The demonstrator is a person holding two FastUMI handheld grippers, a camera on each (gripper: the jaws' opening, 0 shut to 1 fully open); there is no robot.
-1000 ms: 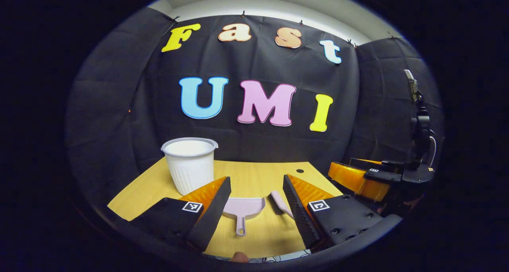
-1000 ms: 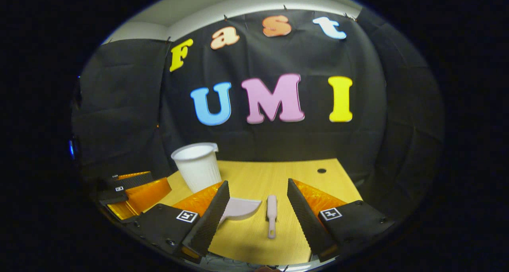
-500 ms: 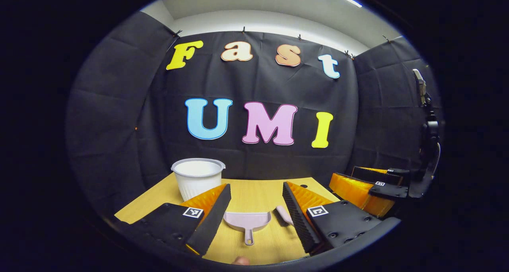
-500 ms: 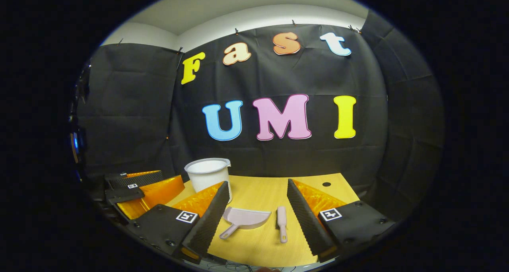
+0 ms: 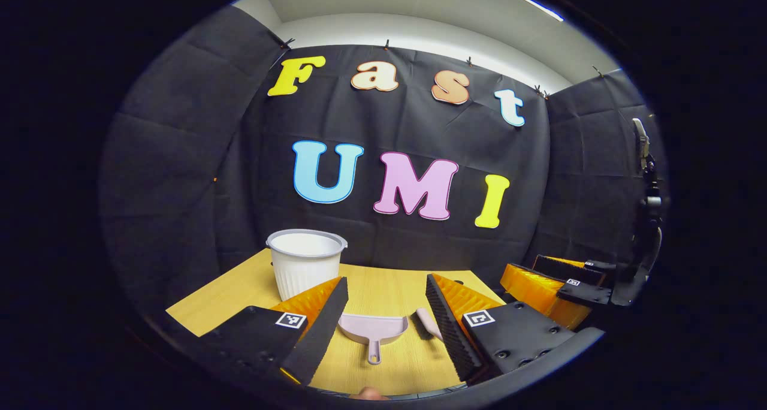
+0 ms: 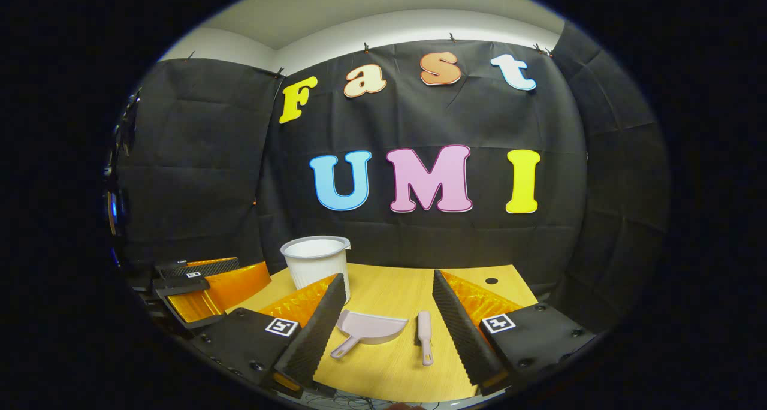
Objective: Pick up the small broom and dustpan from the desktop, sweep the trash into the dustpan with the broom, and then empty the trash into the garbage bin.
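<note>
Black cloth wall behind; wooden desktop (image 6: 383,290) in front. White ribbed garbage bin (image 5: 305,262) upright at desktop's far left. Left gripper (image 5: 383,314): fingers spread wide, empty, above desktop with dustpan framed between. Right gripper (image 6: 386,314): fingers spread wide, empty. Pink dustpan (image 6: 367,328) flat on desktop, handle toward camera. Small pink broom (image 6: 424,334) just beside dustpan, to its right, apart.
</note>
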